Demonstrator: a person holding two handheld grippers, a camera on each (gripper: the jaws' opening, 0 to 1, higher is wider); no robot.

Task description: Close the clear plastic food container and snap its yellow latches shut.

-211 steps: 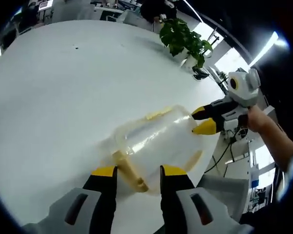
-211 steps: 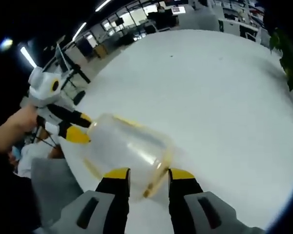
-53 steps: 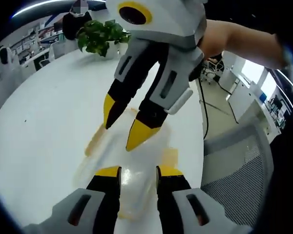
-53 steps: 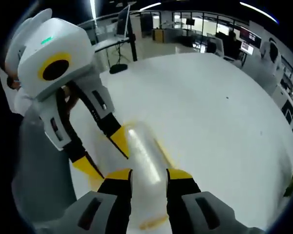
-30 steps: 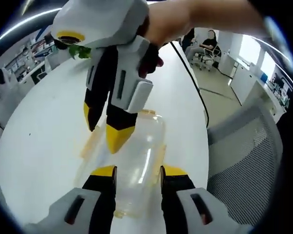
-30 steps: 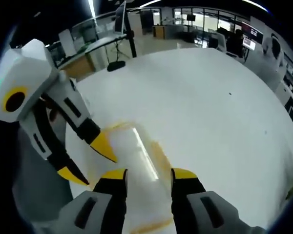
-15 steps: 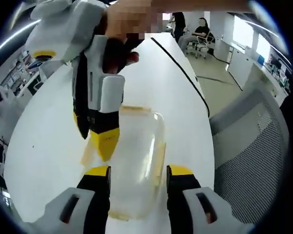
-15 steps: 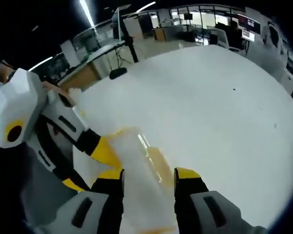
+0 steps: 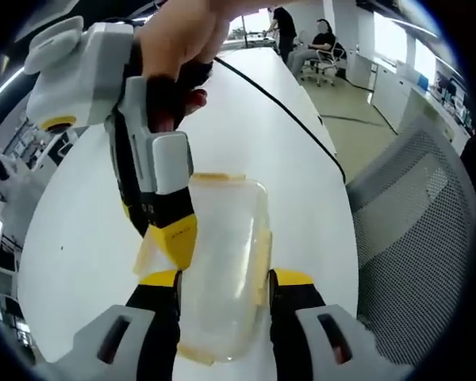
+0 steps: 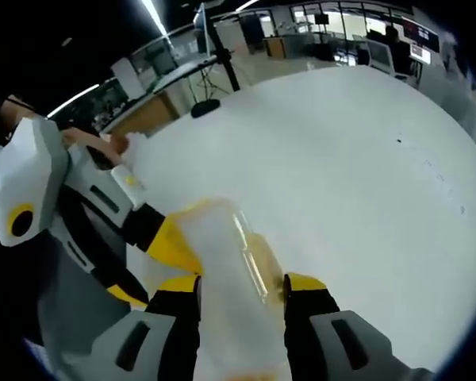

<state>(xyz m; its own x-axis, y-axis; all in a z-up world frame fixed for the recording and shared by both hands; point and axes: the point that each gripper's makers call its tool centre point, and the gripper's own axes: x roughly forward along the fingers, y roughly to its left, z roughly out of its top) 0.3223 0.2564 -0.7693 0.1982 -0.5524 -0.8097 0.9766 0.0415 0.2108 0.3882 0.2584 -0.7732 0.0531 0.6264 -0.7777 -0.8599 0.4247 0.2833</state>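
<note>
Both grippers crowd the container (image 9: 222, 270); bare table (image 10: 365, 198) beyond, chair (image 9: 412, 238) beside edge.

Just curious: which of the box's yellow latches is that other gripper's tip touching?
The latch on the container's left long side in the left gripper view; the right gripper presses there.

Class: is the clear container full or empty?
Empty: the white table shows straight through the clear container, with nothing visible inside it.

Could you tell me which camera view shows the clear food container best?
The left gripper view: the container lies lengthwise between its jaws, lid and yellow latches along the edges visible. The right gripper view shows the container blurred and cut off at the bottom.
</note>
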